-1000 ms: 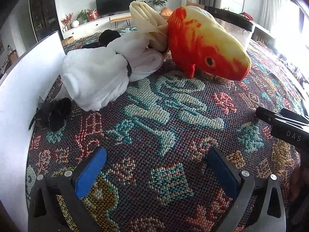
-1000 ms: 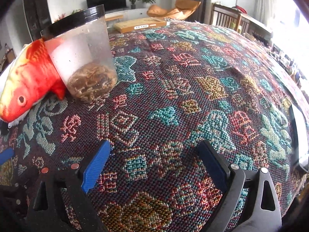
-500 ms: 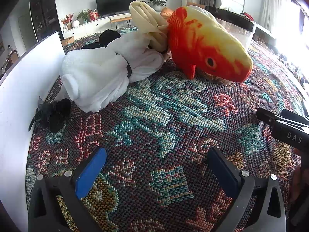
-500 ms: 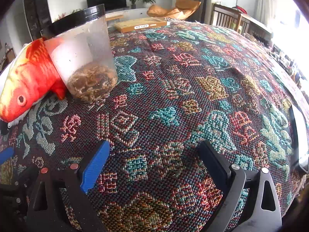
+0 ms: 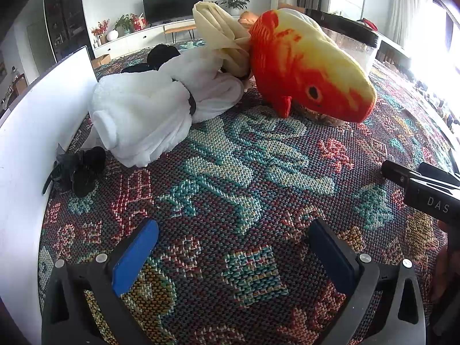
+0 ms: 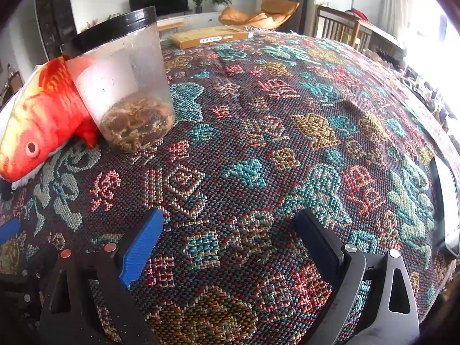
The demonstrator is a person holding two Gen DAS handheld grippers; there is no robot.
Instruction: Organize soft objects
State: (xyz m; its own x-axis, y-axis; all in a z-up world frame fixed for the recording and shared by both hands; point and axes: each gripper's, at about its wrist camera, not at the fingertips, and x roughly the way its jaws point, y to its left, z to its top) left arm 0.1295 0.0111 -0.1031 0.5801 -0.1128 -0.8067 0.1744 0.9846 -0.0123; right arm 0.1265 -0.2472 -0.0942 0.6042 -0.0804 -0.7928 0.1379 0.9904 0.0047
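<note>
Orange plush fish (image 5: 310, 69) is propped against the clear container (image 6: 120, 86) ahead — both left gripper (image 5: 233, 256) and right gripper (image 6: 227, 247) are held agape, empty, likely readied for a first pick.

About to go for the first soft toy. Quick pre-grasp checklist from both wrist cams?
1. Left gripper open and empty: ok.
2. Right gripper open and empty: ok.
3. Path from left gripper to white plush bundle clear, only patterned cloth between: ok.
4. Fish plush free to lift: not ok, it leans on the clear plastic jar, which may tip.
5. Drop-off spot for the soft items visible: cannot tell.
6. Black hair tie clear of the bundle: ok.
</note>
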